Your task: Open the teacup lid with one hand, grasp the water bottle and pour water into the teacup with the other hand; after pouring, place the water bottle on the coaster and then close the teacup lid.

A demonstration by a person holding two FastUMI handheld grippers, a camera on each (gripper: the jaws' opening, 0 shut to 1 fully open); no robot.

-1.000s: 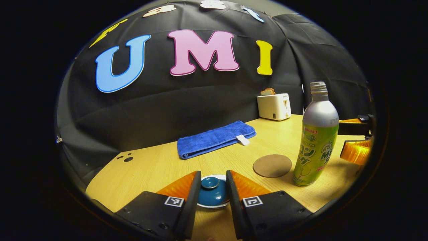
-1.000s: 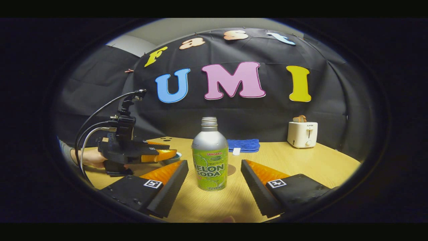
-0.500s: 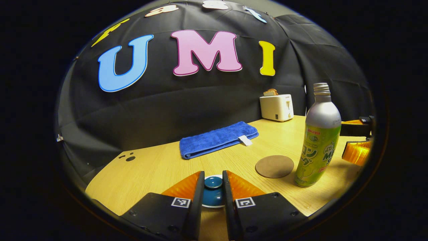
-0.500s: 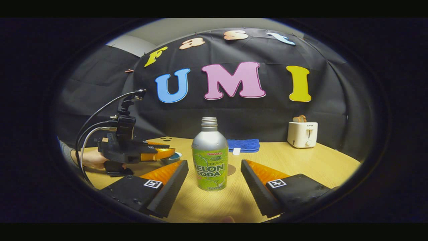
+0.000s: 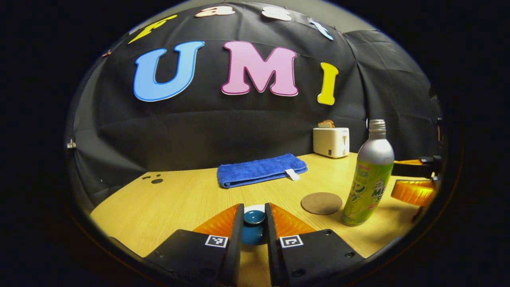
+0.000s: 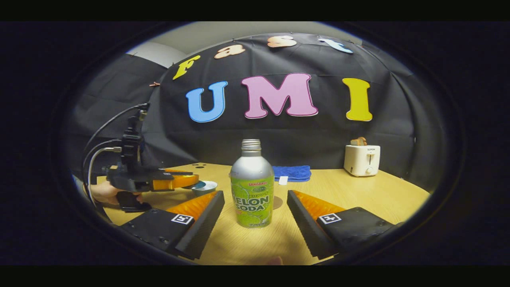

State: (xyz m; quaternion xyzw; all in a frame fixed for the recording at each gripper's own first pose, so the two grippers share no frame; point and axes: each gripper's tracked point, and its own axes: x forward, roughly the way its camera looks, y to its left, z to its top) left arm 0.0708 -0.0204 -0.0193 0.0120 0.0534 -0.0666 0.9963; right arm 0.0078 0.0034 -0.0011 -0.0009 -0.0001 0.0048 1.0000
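Step 1 underway: left gripper (image 5: 254,223) pinching teacup lid (image 5: 254,217) by knob, apparently just off teacup (image 6: 208,186); right gripper (image 6: 255,217) spread wide round upright water bottle (image 6: 252,187), not touching; pour, coaster (image 5: 321,203) placement, re-lidding all left.

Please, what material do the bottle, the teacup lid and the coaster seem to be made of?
Water bottle: likely metal, matte silver shoulder, threaded neck, glossy green printed wrap. Teacup lid: probably glazed ceramic, shiny teal with highlights. Coaster: dull brown flat disc, perhaps cork or felt; I cannot tell which.
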